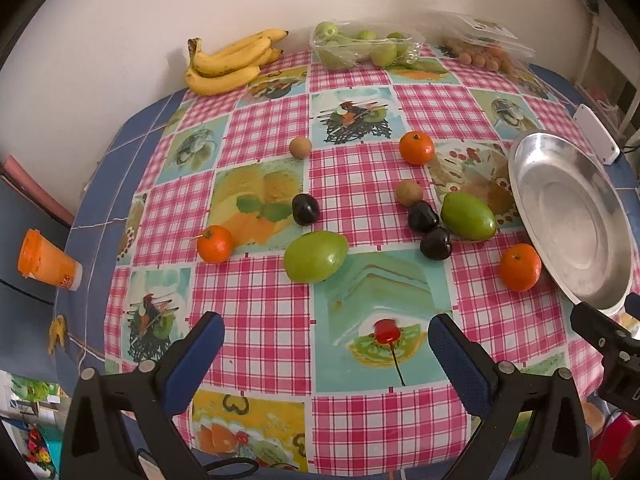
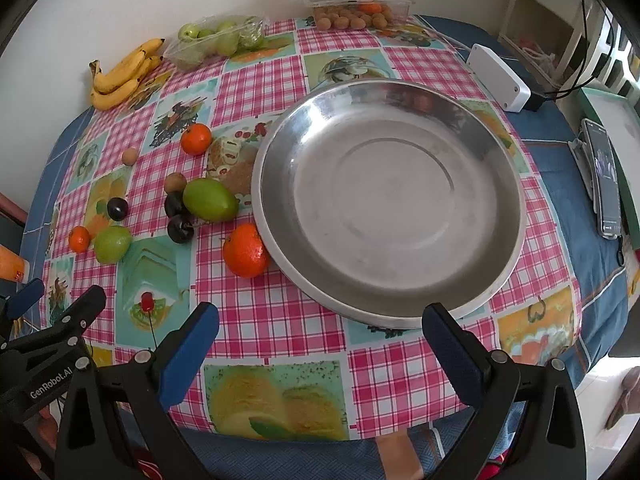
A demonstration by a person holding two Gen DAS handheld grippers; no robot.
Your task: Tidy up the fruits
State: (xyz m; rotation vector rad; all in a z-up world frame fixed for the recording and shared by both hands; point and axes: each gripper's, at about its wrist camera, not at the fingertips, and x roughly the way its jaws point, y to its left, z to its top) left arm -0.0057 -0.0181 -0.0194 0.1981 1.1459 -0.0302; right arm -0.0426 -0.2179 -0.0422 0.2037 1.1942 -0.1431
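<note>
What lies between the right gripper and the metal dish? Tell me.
Only bare tablecloth. In the right wrist view, the open right gripper hovers just short of the dish's near rim, nothing between.

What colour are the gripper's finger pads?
Blue pads on black arms, clearest in the right wrist view.
</note>
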